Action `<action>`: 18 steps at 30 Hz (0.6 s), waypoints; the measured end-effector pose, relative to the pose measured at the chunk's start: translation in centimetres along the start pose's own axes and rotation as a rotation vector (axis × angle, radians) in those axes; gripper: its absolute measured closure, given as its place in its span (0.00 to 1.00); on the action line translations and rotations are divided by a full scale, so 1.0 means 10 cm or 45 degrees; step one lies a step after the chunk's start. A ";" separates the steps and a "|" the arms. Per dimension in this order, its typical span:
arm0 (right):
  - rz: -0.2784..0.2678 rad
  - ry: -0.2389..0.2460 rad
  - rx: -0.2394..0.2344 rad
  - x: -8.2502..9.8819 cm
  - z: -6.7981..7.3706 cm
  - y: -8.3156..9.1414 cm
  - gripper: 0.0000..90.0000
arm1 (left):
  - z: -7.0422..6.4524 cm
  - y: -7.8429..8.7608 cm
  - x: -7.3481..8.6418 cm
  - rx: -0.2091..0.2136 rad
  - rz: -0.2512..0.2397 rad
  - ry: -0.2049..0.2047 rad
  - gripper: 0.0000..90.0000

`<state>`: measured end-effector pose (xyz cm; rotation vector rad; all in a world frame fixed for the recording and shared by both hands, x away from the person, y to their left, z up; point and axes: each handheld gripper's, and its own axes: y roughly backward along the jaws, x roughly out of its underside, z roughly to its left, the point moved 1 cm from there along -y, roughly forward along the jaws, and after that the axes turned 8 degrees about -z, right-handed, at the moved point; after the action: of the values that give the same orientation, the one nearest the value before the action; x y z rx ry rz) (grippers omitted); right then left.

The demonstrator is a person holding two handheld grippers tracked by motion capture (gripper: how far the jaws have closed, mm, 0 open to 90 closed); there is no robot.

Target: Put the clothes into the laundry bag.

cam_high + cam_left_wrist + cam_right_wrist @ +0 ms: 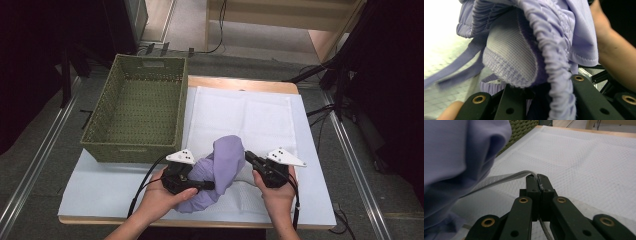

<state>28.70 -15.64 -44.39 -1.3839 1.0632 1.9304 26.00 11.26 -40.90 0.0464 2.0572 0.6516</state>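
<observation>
A lavender garment [225,160] with a gathered elastic waistband lies bunched at the front middle of the table. My left gripper [209,185] reaches into it from the left. In the left gripper view the waistband and mesh lining [524,50] hang between its jaws, which grip the cloth and hide their own tips. My right gripper [248,156] sits on the garment's right side. Its jaws [539,181] are shut on a thin flat strip of the garment's edge, and this strip runs left to the bunched cloth [456,157].
A white textured mat [250,110] covers the wooden table. An empty green woven basket [131,150] stands at the back left, its wall visible behind the garment [521,127]. The person's right forearm [614,55] crosses the right of the left gripper view.
</observation>
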 end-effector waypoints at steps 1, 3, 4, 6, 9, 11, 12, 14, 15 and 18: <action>-0.002 0.003 0.011 0.02 -0.01 -0.01 1.00 | -0.02 -0.02 0.02 0.009 0.004 0.000 0.85; 0.009 0.003 0.007 0.05 -0.02 -0.04 1.00 | -0.05 -0.06 0.06 0.043 0.030 -0.014 0.85; 0.008 -0.011 0.009 0.05 -0.03 -0.05 1.00 | -0.07 -0.08 0.09 0.065 0.046 -0.015 0.85; 0.000 -0.031 0.004 0.05 -0.04 -0.06 1.00 | -0.11 -0.15 0.13 0.095 0.088 -0.033 0.84; -0.011 -0.055 -0.006 0.03 -0.06 -0.06 1.00 | -0.14 -0.25 0.20 0.110 0.160 -0.055 0.84; -0.029 -0.106 -0.033 0.02 -0.08 -0.05 1.00 | -0.13 -0.32 0.25 0.114 0.224 -0.067 0.83; -0.035 -0.114 -0.041 0.01 -0.10 -0.05 1.00 | -0.12 -0.38 0.28 0.098 0.279 -0.078 0.83; -0.047 -0.119 -0.040 0.00 -0.11 -0.03 1.00 | -0.08 -0.44 0.33 0.094 0.311 -0.048 0.82; -0.051 -0.122 -0.044 -0.01 -0.11 -0.02 1.00 | -0.08 -0.44 0.33 0.094 0.311 -0.048 0.82; -0.061 -0.109 -0.050 -0.03 -0.08 -0.01 1.00 | -0.04 -0.46 0.29 0.033 0.298 -0.006 0.82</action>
<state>29.26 -16.28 -44.28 -1.3234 0.9483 1.9673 25.07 7.92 -45.15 0.3069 2.0733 0.7664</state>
